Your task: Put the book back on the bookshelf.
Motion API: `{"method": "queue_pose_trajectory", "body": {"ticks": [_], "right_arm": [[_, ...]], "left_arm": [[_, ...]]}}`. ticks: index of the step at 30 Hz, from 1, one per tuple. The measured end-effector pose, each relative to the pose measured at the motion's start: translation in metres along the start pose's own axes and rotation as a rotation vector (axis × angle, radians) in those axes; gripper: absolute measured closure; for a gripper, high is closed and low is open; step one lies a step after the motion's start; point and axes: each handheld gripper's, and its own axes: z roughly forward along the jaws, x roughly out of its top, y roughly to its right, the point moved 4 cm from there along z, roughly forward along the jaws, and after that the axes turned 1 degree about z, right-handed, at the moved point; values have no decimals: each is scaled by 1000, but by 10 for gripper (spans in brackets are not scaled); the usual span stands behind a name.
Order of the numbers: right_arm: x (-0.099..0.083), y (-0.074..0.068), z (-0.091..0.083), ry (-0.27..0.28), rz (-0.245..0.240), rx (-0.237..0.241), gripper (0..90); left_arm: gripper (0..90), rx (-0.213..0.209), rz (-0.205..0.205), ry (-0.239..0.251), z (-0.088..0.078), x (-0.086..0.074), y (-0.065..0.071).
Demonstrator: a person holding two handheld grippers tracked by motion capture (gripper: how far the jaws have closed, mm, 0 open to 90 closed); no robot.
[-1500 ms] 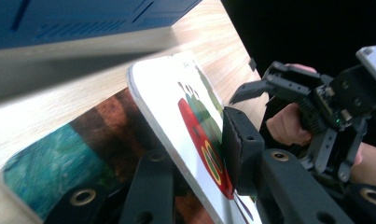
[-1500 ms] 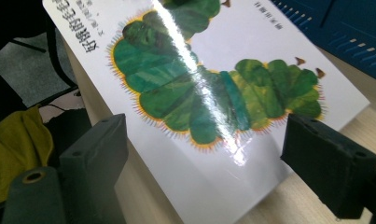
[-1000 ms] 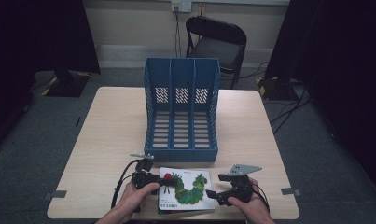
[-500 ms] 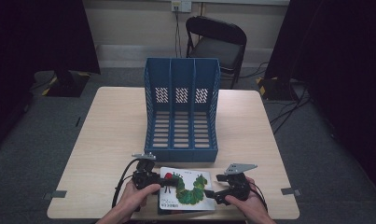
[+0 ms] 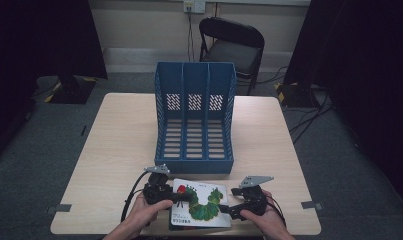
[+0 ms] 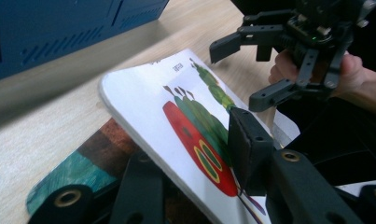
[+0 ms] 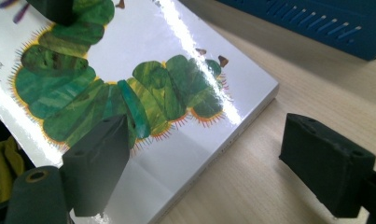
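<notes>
Step in hand: the person is lifting the caterpillar picture book (image 5: 201, 205) off the near edge of the table (image 5: 114, 145), probably to stand it in the blue file rack (image 5: 194, 117) just behind it.

Book: it lies at the near edge of the table, between the two hands. In the left gripper view its left edge is raised and tilted, and another cover (image 6: 69, 170) in brown and teal shows beneath it.

Left gripper (image 5: 181, 198): its jaws have just been shifting, opening a little and then closing in again. They sit above and below the raised edge of the book, one on the cover by the red head and one under it. It appears clamped on the book, though the lower contact is partly hidden.

Right gripper (image 5: 228, 200): its jaws stand wide apart and hold nothing. One jaw hovers over the book's right edge and the other over bare wood beside it.

Rack: it has three open compartments, all without contents, facing the person.

Next move calls for: the right gripper closing on the book's free edge, or steadying it, so that both hands can raise it clear of the cover below.

Care needed: the cover is glossy and may slip. The book must turn upright before it goes into a slot.
</notes>
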Motion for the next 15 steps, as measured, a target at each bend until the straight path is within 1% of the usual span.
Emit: {"method": "queue_pose_trajectory", "body": {"ticks": [2, 4, 5, 6, 7, 8, 10, 11, 12, 13, 15], "right_arm": [[0, 0, 1, -6, -3, 0, 147], [-1, 0, 2, -10, -1, 4, 147], [-1, 0, 2, -11, 2, 5, 145], [-1, 0, 2, -11, 4, 7, 144], [-1, 0, 2, -10, 6, 5, 151], [-1, 0, 2, -10, 5, 4, 154], [-1, 0, 2, -17, 11, 23, 164], [-1, -1, 3, -18, 10, 25, 158], [-1, -1, 3, -18, 12, 26, 151], [-1, -1, 3, -19, 11, 24, 151], [-1, -1, 3, -20, 10, 25, 143]], "left_arm": [[680, 7, 29, 0, 0, 1, 2], [680, 8, 44, 3, 0, 2, 4], [681, 2, 35, 4, 0, 2, 4], [682, -8, 3, -2, 0, 2, 3], [680, -9, -19, -5, 1, 2, 2], [679, -17, -23, -4, 1, 2, 2], [677, -13, -7, -5, 1, 3, 3], [676, -16, -10, -7, 2, 3, 3], [676, -12, -2, -14, 2, 2, 3], [675, -2, 17, -17, 4, 2, 3], [674, -7, 29, -18, 5, 3, 5]]}}
